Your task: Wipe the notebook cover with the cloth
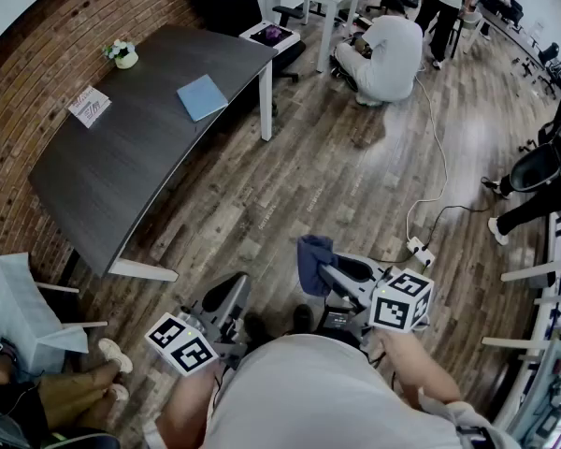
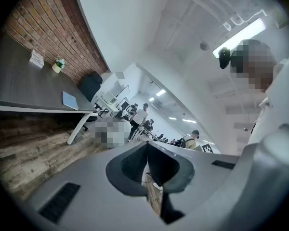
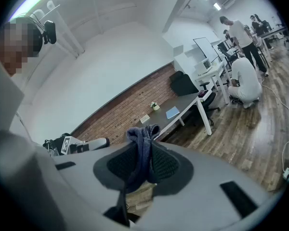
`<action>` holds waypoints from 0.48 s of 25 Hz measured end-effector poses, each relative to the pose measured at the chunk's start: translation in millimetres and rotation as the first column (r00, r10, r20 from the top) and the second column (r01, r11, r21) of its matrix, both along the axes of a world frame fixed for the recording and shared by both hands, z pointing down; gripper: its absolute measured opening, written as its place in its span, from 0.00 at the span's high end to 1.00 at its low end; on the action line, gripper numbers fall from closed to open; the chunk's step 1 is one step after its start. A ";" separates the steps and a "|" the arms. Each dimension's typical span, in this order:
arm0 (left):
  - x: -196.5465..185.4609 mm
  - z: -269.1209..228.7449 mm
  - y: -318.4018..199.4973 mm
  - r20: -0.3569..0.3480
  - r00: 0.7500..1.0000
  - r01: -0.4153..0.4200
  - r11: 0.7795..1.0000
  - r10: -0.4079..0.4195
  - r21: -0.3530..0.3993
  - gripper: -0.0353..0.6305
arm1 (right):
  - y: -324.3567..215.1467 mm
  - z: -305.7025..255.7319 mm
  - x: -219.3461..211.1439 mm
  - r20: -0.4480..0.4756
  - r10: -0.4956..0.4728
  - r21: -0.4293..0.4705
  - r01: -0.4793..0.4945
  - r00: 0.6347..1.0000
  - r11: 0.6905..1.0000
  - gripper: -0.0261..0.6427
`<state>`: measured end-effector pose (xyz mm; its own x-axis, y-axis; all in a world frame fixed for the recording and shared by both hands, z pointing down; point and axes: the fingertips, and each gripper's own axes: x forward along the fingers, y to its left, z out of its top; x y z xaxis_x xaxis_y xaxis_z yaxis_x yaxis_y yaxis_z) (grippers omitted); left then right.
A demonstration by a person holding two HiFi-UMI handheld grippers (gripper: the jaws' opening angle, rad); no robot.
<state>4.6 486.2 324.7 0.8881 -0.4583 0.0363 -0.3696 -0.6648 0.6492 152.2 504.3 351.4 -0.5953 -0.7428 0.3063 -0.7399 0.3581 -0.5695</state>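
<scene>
Cloth (image 3: 142, 134) hangs clamped between jaws of the right gripper (image 3: 145, 152).

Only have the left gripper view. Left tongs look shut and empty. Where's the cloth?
Observer: The dark blue cloth is pinched in the right tongs, which are shut on it.
Operator: Is it close to the notebook?
Observer: No. In the head view the notebook lies flat on the dark table, and a stretch of wood floor separates the table from the right tongs.
Operator: Anything underfoot on that side?
Observer: A white power strip with its cable lies on the floor just beyond the right tongs.
</scene>
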 end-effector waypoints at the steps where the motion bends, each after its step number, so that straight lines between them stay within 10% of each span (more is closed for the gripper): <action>1: -0.4 -0.4 -0.9 0.000 1.000 0.000 1.000 0.000 0.001 0.93 | -0.9 -0.2 -0.8 0.000 -0.001 0.002 0.001 1.000 1.000 0.82; 12: -0.5 -1.7 -6.9 -0.003 1.000 0.006 1.000 -0.006 0.009 0.94 | -7.7 -1.1 -1.6 -0.001 -0.004 0.013 0.004 1.000 1.000 0.82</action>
<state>4.0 479.3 322.9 0.8855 -0.4636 0.0297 -0.3715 -0.6683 0.6445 150.6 496.6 350.3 -0.5978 -0.7445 0.2972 -0.7391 0.3683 -0.5639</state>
